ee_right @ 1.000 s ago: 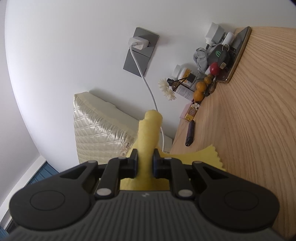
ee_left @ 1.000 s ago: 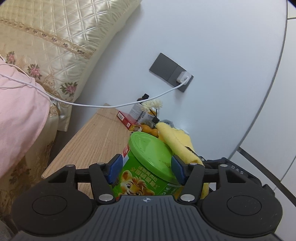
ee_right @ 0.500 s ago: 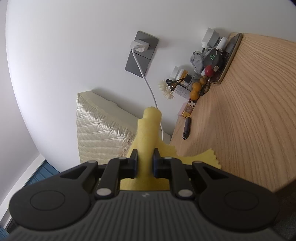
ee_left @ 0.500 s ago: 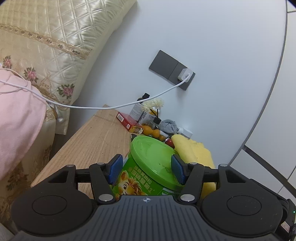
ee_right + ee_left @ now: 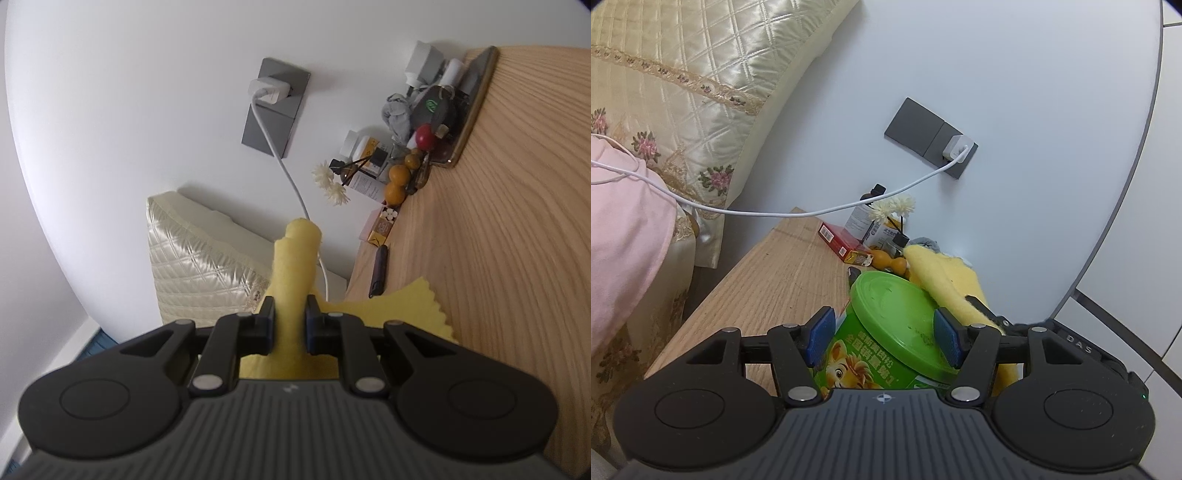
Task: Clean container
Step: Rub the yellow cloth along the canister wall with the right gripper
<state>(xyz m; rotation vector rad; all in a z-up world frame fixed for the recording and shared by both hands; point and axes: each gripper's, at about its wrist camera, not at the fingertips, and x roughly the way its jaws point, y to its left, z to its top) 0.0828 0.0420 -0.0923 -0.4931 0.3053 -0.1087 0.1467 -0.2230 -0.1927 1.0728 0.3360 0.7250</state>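
Note:
In the left wrist view my left gripper [image 5: 884, 341] is shut on a green container [image 5: 886, 339] with a green lid and a lion picture, held tilted above the wooden bedside table [image 5: 783, 280]. A yellow cloth [image 5: 945, 280] rests against the lid's right rim. In the right wrist view my right gripper [image 5: 290, 319] is shut on that yellow cloth [image 5: 295, 280], which sticks out past the fingertips as a folded roll. The container is not visible in the right wrist view.
Clutter stands at the table's back by the wall: a red box [image 5: 838, 240], bottles and a flower [image 5: 894, 206], orange gourds [image 5: 395, 184], a phone [image 5: 469, 107], a pen [image 5: 378, 269]. A white charger cable [image 5: 812, 212] hangs across from the socket. A bed and headboard [image 5: 683, 92] lie left.
The yellow cloth has shifted along the right side of the container's lid, and the left view has drifted slightly. Both grips are unchanged.

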